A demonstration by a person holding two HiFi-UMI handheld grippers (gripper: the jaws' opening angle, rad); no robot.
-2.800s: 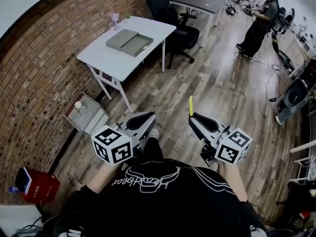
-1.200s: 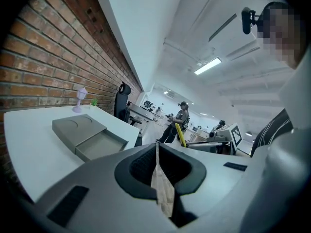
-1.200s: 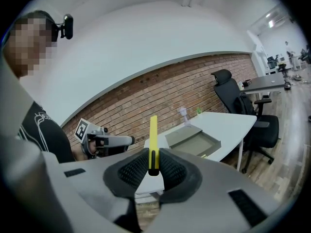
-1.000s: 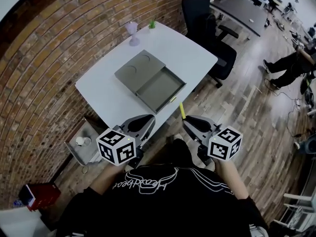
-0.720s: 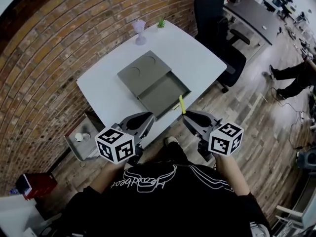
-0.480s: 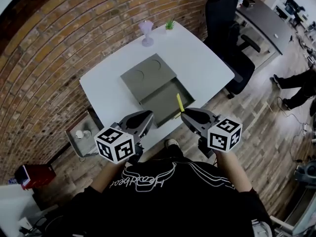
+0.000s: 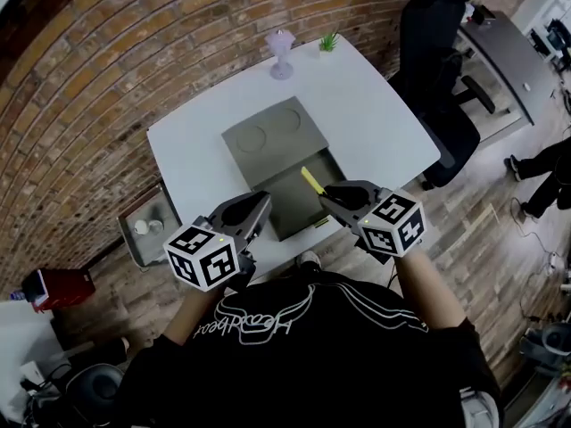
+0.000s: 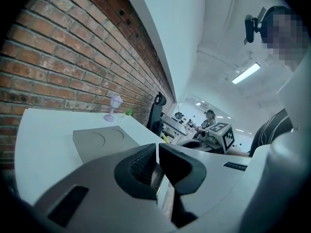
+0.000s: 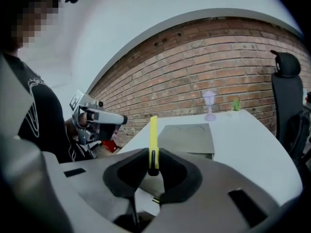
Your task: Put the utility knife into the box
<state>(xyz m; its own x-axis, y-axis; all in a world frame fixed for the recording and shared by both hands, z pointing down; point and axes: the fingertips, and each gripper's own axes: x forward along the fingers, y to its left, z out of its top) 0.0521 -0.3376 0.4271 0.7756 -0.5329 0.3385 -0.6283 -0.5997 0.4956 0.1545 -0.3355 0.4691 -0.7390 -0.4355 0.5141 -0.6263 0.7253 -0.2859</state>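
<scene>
While the person stands at the white counter (image 7: 375, 123), the right claw (image 7: 326, 192) pinches a yellow utility knife (image 7: 311, 181), its free end pointing toward the open grey box (image 7: 272, 134). The left claw (image 7: 260, 206), jaws closed together and empty, hovers just beside it.

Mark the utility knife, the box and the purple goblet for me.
utility knife (image 9: 153, 135): right gripper view, on its yellow body.
box (image 7: 272, 134): head view, on the grey top panel with two round recesses.
purple goblet (image 7: 280, 43): head view, on its bowl.
</scene>
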